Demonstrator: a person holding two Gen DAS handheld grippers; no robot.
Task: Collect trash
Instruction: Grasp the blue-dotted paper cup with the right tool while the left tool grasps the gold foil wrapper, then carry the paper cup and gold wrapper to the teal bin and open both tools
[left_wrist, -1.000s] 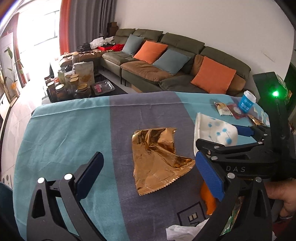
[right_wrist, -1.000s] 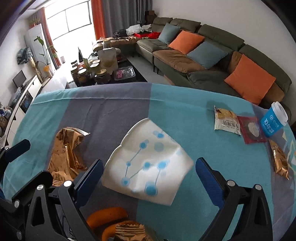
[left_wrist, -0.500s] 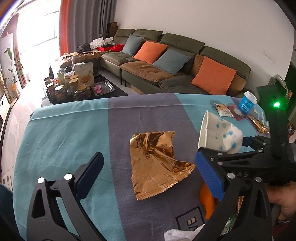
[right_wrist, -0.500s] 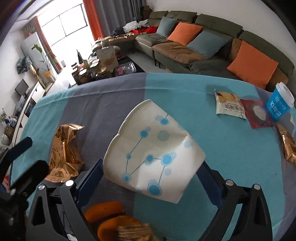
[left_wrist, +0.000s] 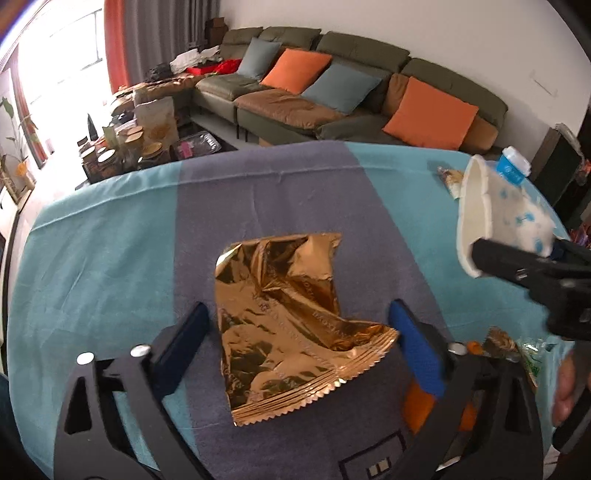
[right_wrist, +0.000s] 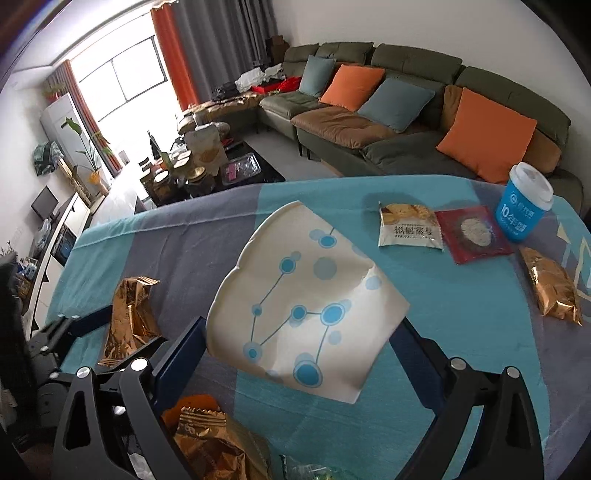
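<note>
My right gripper (right_wrist: 301, 350) is shut on a white wrapper with blue dots (right_wrist: 295, 299) and holds it up off the table; the wrapper also shows at the right of the left wrist view (left_wrist: 498, 214). My left gripper (left_wrist: 299, 339) is open, its blue pads on either side of a crumpled gold foil wrapper (left_wrist: 288, 310) that lies on the grey stripe of the tablecloth. The gold wrapper also shows at the left of the right wrist view (right_wrist: 129, 317).
On the far right of the table lie a white snack packet (right_wrist: 408, 227), a red packet (right_wrist: 472, 232), a blue paper cup (right_wrist: 524, 206) and a gold packet (right_wrist: 554, 291). Orange peel and wrappers (right_wrist: 207, 428) sit near me. A sofa (left_wrist: 351, 92) stands beyond.
My right gripper closed on the white wrapper and lifted it off the table. My left gripper moved forward around the gold wrapper and stayed open.
</note>
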